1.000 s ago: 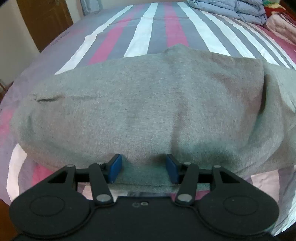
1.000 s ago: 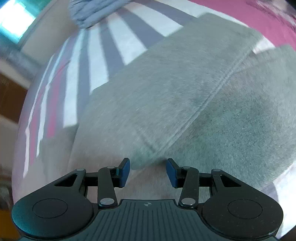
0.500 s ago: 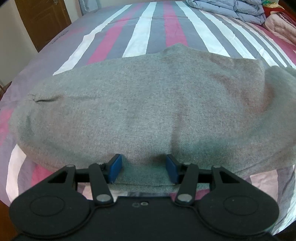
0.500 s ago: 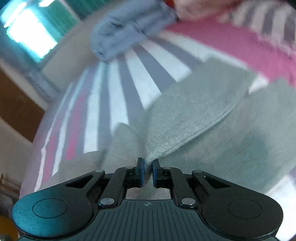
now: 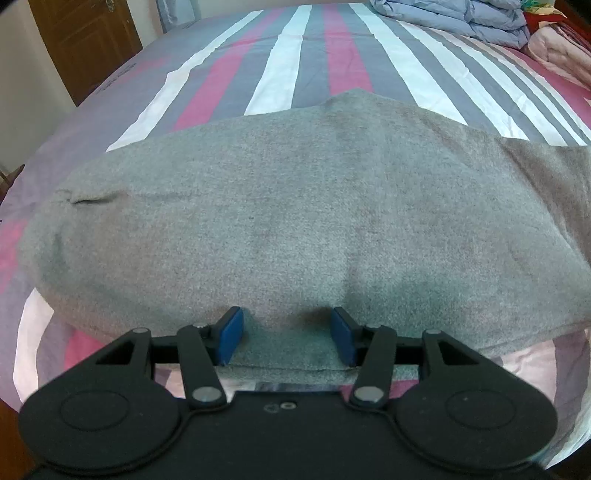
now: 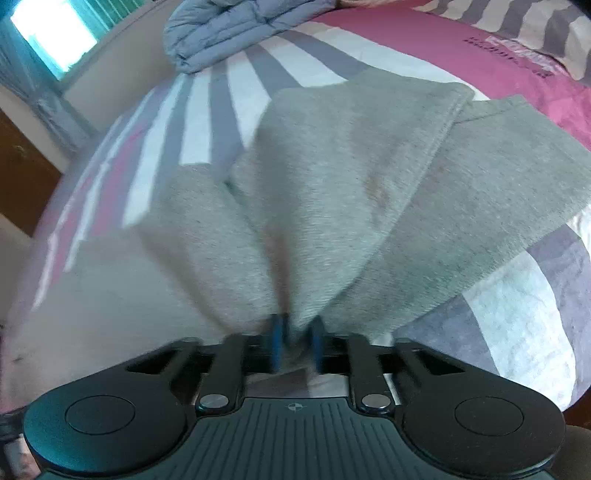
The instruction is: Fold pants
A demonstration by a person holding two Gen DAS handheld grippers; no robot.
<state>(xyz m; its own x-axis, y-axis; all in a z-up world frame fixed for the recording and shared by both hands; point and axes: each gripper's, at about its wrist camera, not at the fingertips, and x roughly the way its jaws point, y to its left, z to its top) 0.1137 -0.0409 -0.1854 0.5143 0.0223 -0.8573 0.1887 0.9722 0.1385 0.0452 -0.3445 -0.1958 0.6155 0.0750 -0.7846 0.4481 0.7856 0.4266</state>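
Observation:
Grey pants (image 5: 295, 221) lie spread across the striped bed. My left gripper (image 5: 287, 339) rests low on their near hem, its blue pads (image 5: 231, 338) standing well apart with flat cloth between them, so it is open. In the right wrist view a pant leg (image 6: 351, 177) with a stitched hem is drawn up into a tented fold that runs down into my right gripper (image 6: 297, 345). Its jaws are opening, but the narrow gap between them still holds bunched cloth. The picture there is blurred by motion.
The striped bedsheet (image 5: 306, 66) stretches beyond the pants. A folded blue quilt (image 5: 454, 18) and a pink blanket (image 5: 554, 48) sit at the far right. A wooden door (image 5: 85, 40) stands at far left. A bright window (image 6: 51, 33) shows in the right wrist view.
The right gripper closed on a fold of the pant leg and moved across with it, lifting the cloth. In the left view the fold at the right edge shifted outward. The left gripper stayed put.

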